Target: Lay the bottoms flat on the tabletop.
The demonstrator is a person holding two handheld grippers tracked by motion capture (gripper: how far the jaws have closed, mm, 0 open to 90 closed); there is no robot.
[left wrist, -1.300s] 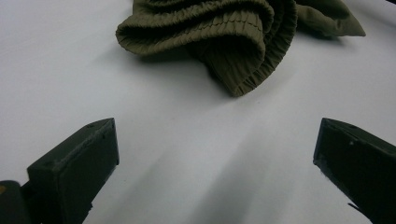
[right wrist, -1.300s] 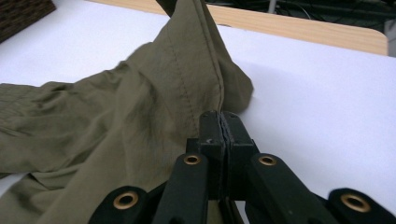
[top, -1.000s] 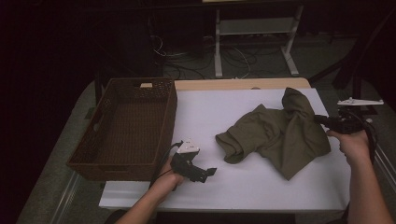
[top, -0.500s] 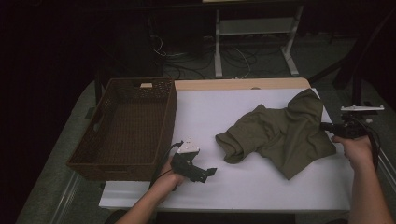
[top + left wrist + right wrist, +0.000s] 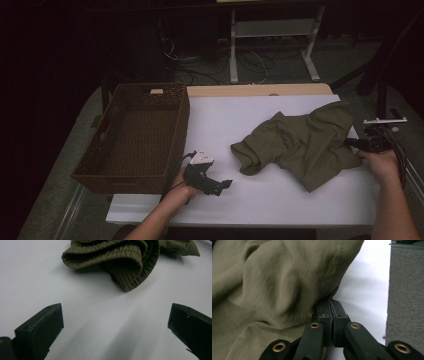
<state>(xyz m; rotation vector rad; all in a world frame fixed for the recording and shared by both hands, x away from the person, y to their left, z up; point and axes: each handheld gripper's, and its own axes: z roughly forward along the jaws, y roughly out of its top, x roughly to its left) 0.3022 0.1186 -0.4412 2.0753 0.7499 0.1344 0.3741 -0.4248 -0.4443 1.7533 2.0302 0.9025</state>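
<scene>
Left tongs (image 5: 220, 185) sit low on the white surface (image 5: 280, 200) at approx 7 o'clock, jaws spread wide w/ nothing between them; in the left gripper view they aim at the garment's gathered elastic edge, well apart from it. Left hand (image 5: 182, 187) wraps the grip from below, forearm coming up from the bottom edge, tongs aimed toward 3 o'clock.

Right tongs (image 5: 350, 142) at approx 4 o'clock, by the surface's right edge, pinched tight on the olive garment (image 5: 300, 142); right gripper view shows the cloth (image 5: 274, 285) caught between the closed pads. Right hand (image 5: 382, 162) grips from behind, forearm straight up from the bottom, tongs aimed toward 9 o'clock.

Garment lies crumpled right of center, long axis running approx 8 to 2 o'clock, bunched end toward the left tongs, far corner peaking at 2.

Wicker basket (image 5: 100, 165) beyond, at 9–10 o'clock, apart from the cloth.
</scene>
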